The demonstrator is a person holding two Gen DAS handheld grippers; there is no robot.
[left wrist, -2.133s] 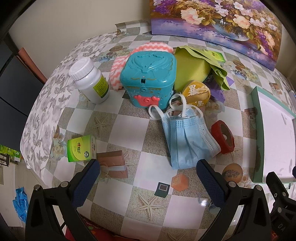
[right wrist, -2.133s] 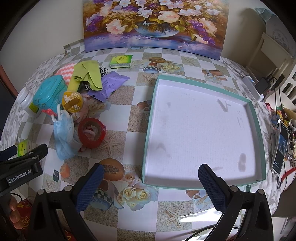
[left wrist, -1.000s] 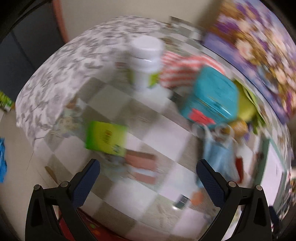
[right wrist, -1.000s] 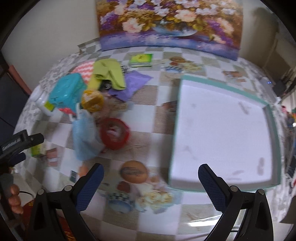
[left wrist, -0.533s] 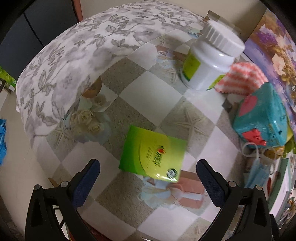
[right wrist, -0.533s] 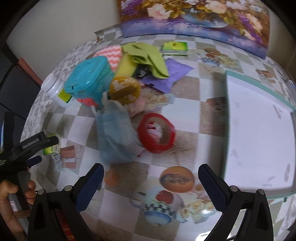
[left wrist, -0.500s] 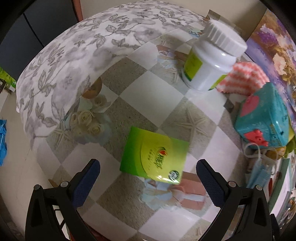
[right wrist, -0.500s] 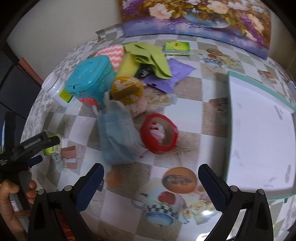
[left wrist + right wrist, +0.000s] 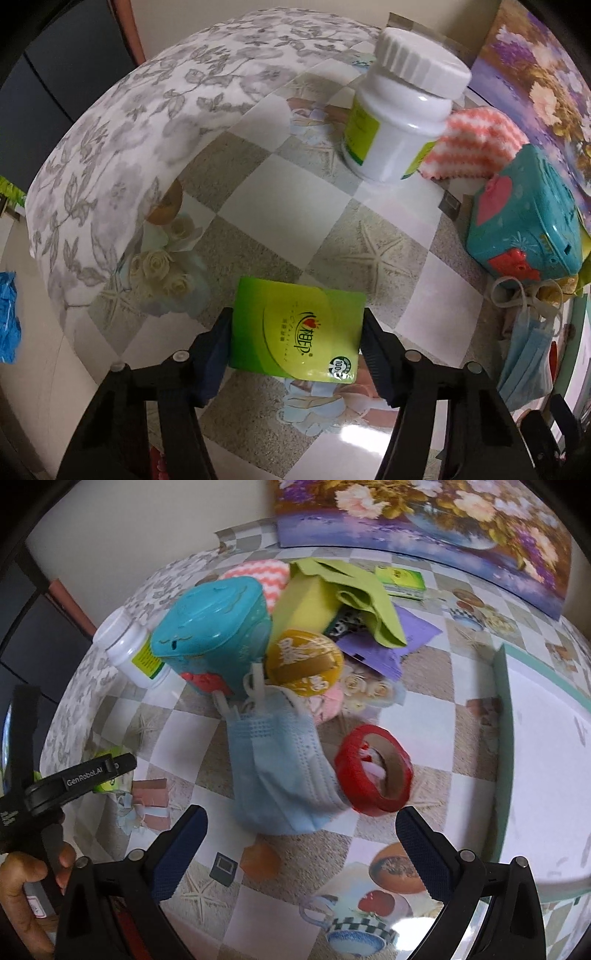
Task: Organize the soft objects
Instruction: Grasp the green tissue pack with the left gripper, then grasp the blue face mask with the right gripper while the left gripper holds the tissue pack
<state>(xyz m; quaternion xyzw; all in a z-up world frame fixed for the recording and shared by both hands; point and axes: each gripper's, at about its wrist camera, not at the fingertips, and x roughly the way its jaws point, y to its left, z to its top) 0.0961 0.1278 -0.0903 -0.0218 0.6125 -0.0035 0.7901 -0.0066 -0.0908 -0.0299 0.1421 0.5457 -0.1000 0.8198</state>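
A green tissue pack (image 9: 291, 317) lies flat on the checked tablecloth near the table's left edge. My left gripper (image 9: 295, 323) points down over it with one finger on each side. Its jaws are closing and the pads touch the pack's two short edges. A blue face mask (image 9: 280, 775) lies crumpled in the middle of the table, and my right gripper (image 9: 301, 814) hangs open just above its near end. A pink zigzag cloth (image 9: 476, 144) and a green cloth (image 9: 354, 594) lie further back.
A white bottle (image 9: 399, 122) stands behind the pack. A teal box (image 9: 218, 638), a yellow tin (image 9: 303, 661) and a red tape roll (image 9: 376, 771) crowd round the mask. A teal-rimmed tray (image 9: 502, 720) lies at the right. A hand (image 9: 22, 886) holds the left gripper.
The left gripper has sunk onto the green pack and its fingers have drawn in from wide open to the pack's edges. The right gripper has swung left from the tray to over the mask.
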